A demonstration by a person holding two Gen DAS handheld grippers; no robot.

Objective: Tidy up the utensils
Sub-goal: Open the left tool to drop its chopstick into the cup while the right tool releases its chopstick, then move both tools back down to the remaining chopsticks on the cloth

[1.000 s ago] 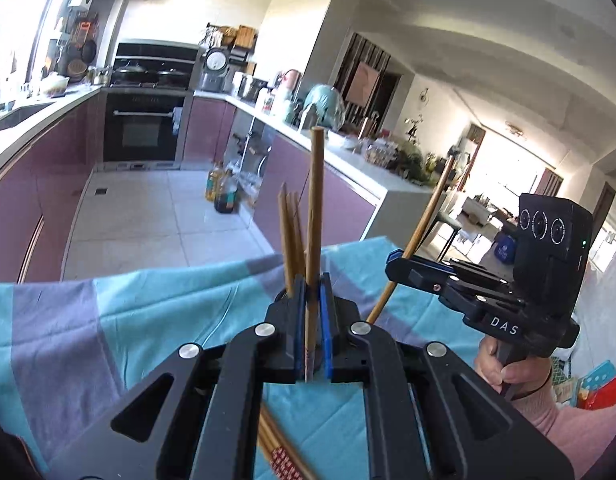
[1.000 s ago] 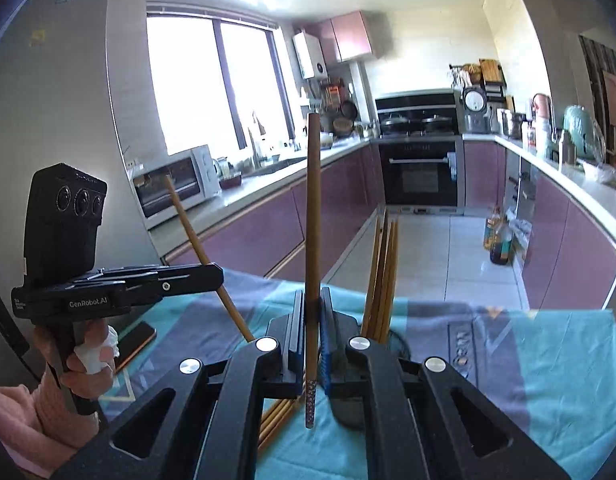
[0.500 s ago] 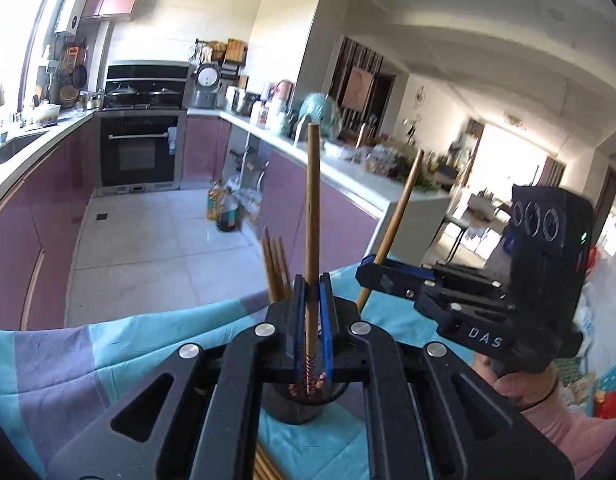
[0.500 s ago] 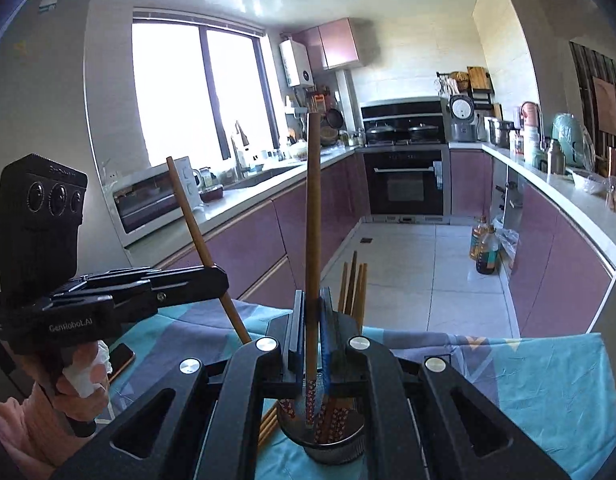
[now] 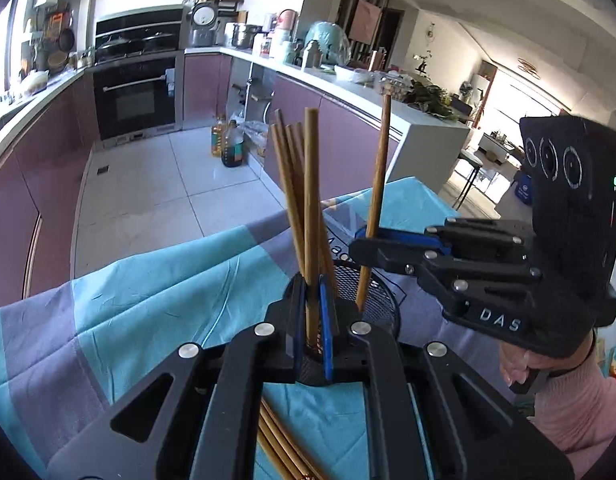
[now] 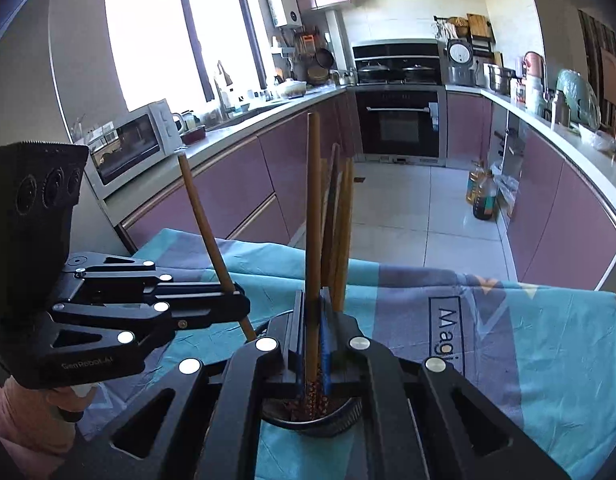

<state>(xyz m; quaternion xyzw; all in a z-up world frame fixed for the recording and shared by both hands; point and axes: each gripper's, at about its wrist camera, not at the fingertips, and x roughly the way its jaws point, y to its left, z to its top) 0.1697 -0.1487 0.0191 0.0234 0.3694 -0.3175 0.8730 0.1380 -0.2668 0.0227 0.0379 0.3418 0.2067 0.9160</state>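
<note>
My left gripper (image 5: 312, 292) is shut on an upright wooden chopstick (image 5: 311, 200) whose lower end sits inside the black mesh holder (image 5: 374, 292). Several chopsticks (image 5: 287, 184) stand in that holder. To the right, my right gripper (image 5: 364, 240) grips a second, slightly tilted chopstick (image 5: 378, 184) that also dips into the holder. In the right wrist view, the right gripper (image 6: 312, 308) is shut on its chopstick (image 6: 314, 200), patterned tip down in the holder (image 6: 340, 420) beside the standing chopsticks (image 6: 342, 220). The left gripper (image 6: 237, 300) comes in from the left with its chopstick (image 6: 203, 220).
A teal and purple cloth (image 5: 147, 300) covers the table; its far edge drops to the kitchen floor. Loose chopsticks (image 5: 283, 452) lie on the cloth beneath my left gripper. A hand in a pink sleeve (image 5: 568, 400) holds the right gripper.
Both grippers have come down and closer together over the holder. The two held chopsticks, earlier above the cloth, now have their lower ends inside the holder.
</note>
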